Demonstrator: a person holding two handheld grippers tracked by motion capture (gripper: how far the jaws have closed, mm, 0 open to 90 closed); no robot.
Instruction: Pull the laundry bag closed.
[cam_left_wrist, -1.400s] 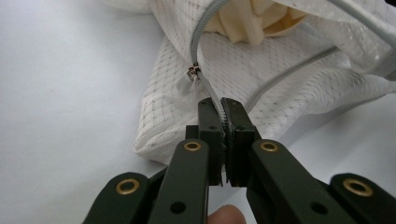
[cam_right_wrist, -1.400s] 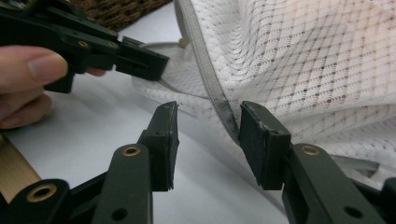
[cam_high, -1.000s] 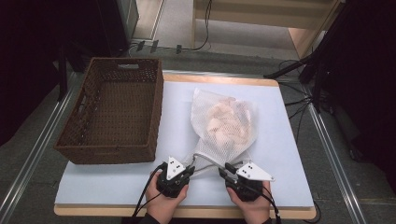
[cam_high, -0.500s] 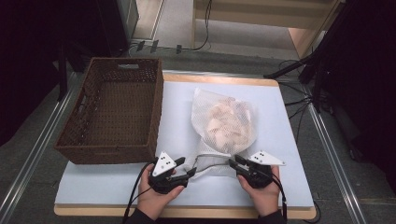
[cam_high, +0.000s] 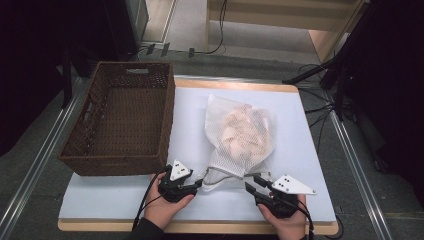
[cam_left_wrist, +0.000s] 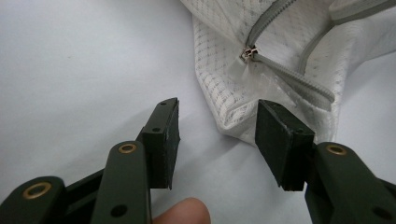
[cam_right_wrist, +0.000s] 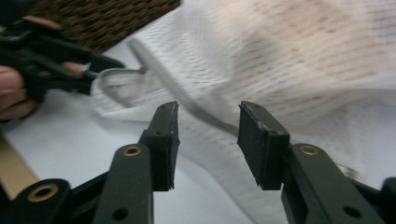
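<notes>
A white mesh bag (cam_high: 242, 132) with pale contents lies in the middle of the white table (cam_high: 190, 125). Its grey zipper (cam_left_wrist: 289, 79) runs across the near end, with the slider (cam_left_wrist: 249, 52) by the corner. My left gripper (cam_high: 199, 184) sits just left of that end. Its jaws (cam_left_wrist: 217, 109) stand open after closing a little, and the bag's corner lies just beyond the pads, untouched. My right gripper (cam_high: 252, 184) is at the near right, pointing at the bag (cam_right_wrist: 289, 56). Its jaws (cam_right_wrist: 208, 109) have just been opening and hold nothing.
A dark woven basket (cam_high: 115, 165) stands empty on the left of the table, close to my left hand. The table's wooden front edge runs right under both hands. Cables and stand legs lie on the floor beyond the table.
Both grippers, close together and shut at the bag's near end before, have opened and drawn apart. The right one moved to the right. The bag's near end has gone slack on the table.
</notes>
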